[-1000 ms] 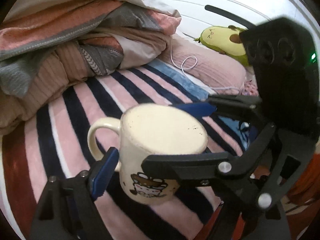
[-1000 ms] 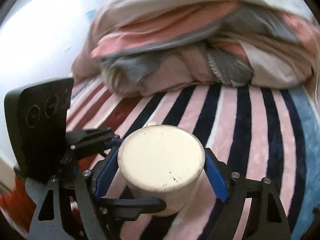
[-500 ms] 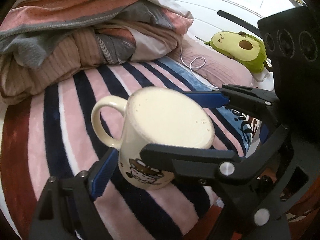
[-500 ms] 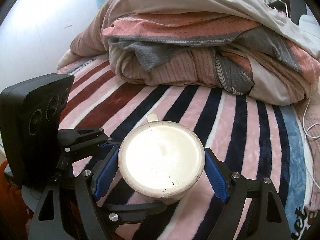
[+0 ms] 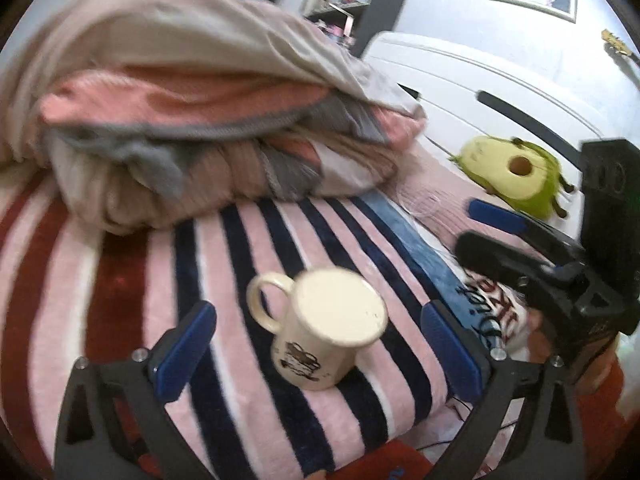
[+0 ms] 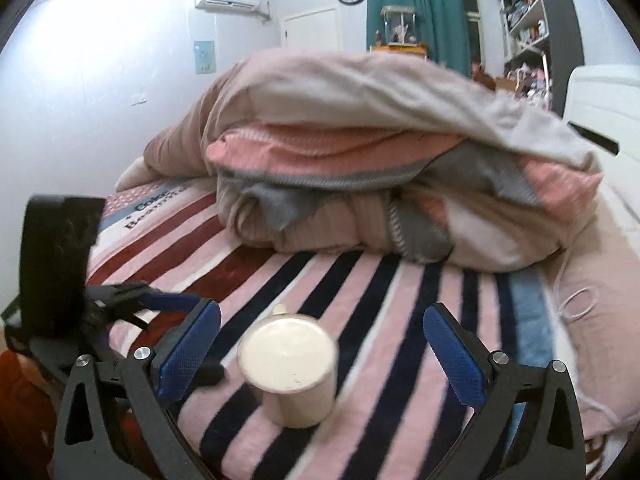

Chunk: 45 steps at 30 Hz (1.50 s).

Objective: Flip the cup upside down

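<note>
A cream mug (image 5: 324, 332) with a cartoon print stands upside down on the striped blanket (image 5: 132, 280), flat base up, handle to the left. It also shows in the right wrist view (image 6: 290, 368). My left gripper (image 5: 316, 344) is open, its blue pads apart on either side of the mug and not touching it. My right gripper (image 6: 320, 352) is open too, pulled back from the mug. The right gripper also shows at the right of the left wrist view (image 5: 532, 248).
A heap of folded quilts (image 6: 380, 168) lies behind the mug. An avocado plush toy (image 5: 516, 172) and a white cable (image 6: 576, 300) lie by the white headboard (image 5: 460, 76). The bed's front edge is just below the mug.
Both grippers have let go of the mug, opened wide and drawn back and up. The mug now stands alone on the blanket, base up.
</note>
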{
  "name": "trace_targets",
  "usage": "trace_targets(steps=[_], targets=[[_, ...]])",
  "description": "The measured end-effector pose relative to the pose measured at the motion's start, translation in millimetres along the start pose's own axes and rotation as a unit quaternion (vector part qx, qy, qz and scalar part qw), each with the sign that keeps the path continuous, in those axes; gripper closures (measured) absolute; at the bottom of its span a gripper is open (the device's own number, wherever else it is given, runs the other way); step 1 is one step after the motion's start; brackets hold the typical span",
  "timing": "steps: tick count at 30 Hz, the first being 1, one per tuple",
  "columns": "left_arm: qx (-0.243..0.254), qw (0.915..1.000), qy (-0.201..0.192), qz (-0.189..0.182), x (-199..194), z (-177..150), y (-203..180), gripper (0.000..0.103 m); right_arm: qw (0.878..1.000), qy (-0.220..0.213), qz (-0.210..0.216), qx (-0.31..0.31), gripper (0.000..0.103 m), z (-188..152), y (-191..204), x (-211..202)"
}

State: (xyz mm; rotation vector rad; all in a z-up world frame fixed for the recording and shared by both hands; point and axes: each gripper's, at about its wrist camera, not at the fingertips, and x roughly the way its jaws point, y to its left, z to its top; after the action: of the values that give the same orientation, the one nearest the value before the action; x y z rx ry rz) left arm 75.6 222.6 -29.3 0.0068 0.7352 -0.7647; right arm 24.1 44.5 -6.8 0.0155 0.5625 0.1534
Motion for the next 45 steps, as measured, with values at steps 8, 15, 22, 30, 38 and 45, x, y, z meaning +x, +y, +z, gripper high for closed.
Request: trace_targets(steps=[8, 15, 22, 30, 38, 45], targets=[[-0.04, 0.9938, -0.004, 0.103, -36, 17, -1, 0.001, 0.998, 0.009, -0.055, 0.03, 0.0, 8, -16, -30], [-0.045, 0.9864, -0.003, 0.158, -46, 19, 1, 0.001, 0.997, 0.025, -0.066, 0.025, 0.0, 2, -11, -27], [-0.039, 0.9843, 0.008, 0.172, -46, 17, 0, 0.001, 0.996, 0.033, -0.076, 0.021, 0.0, -1, -7, -23], [-0.037, 0.9828, 0.016, 0.18, -47, 16, -2, 0.001, 0.996, 0.032, -0.072, 0.04, 0.0, -3, -12, -25], [-0.035, 0.9824, 0.016, 0.183, -48, 16, -3, 0.001, 0.995, 0.031, -0.078, 0.045, 0.0, -5, -15, -29], [-0.036, 0.9821, 0.015, 0.184, -48, 16, -4, 0.001, 0.996, 0.03, -0.077, 0.043, 0.0, -5, -14, -31]])
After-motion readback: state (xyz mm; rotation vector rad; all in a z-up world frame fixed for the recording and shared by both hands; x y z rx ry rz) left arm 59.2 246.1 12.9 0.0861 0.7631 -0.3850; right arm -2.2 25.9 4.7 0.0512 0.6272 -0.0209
